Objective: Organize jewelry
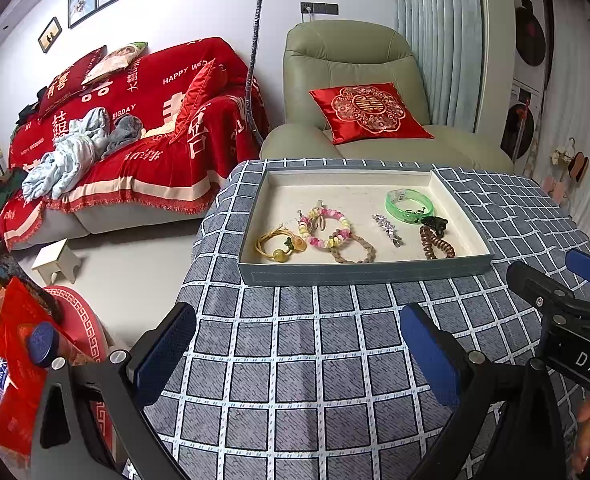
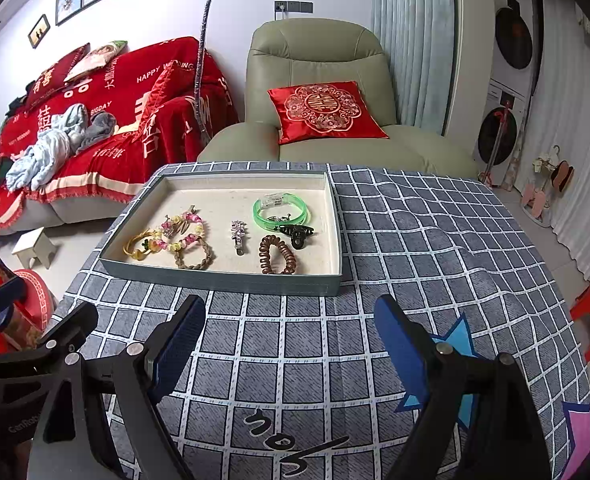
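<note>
Jewelry all inside tray (image 2: 231, 282) on checked tablecloth (image 2: 295, 360), ahead of both tools. Left gripper (image 1: 295, 354) and right gripper (image 2: 287, 344) spread apart, empty. Coil hair tie (image 2: 277, 259) nearest right gripper.

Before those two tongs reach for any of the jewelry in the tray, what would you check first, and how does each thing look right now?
1. Left tongs open and empty: ok.
2. Right tongs open and empty: ok.
3. Shallow grey tray with cream lining sits flat on the blue checked tablecloth: ok.
4. Translucent green bangle lies free of other pieces: not ok, the black claw clip touches or overlaps it.
5. Pink and yellow beaded bracelet lies free: not ok, it overlaps the braided brown loop and the yellow cord bracelet.
6. Brown coiled hair tie separate: ok.
</note>
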### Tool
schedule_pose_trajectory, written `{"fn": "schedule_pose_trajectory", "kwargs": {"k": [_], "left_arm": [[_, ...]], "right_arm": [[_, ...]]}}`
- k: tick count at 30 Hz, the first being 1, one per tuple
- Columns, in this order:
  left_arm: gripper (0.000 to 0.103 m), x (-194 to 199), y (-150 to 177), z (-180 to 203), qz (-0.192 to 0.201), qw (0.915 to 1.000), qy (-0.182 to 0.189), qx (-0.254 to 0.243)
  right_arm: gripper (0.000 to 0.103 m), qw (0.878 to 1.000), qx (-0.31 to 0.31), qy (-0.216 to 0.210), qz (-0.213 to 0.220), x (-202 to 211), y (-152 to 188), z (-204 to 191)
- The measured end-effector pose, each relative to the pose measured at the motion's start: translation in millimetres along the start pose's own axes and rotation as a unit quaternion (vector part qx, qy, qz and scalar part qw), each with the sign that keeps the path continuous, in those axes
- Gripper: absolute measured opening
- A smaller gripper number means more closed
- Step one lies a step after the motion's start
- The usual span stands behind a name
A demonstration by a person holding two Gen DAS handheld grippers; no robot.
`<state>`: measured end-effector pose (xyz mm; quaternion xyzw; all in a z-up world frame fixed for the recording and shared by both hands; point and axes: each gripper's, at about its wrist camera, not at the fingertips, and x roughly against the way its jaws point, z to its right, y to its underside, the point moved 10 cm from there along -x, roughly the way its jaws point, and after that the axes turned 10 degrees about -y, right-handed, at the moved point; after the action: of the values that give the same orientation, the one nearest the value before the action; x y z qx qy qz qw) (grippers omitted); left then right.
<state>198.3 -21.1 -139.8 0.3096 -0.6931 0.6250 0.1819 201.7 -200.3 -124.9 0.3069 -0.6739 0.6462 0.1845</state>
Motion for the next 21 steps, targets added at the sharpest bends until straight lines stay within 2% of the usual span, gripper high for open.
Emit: {"fn": "schedule_pose_trajectory", "kwargs": {"k": [21], "left_arm": [[0.103,-1.5,4.2,2.2,-0.004,1.0000,0.002,0.002]], "right_arm": [[0.088,1.000,0.000,0.000,0.001,0.5,-0.6,0.2]]}}
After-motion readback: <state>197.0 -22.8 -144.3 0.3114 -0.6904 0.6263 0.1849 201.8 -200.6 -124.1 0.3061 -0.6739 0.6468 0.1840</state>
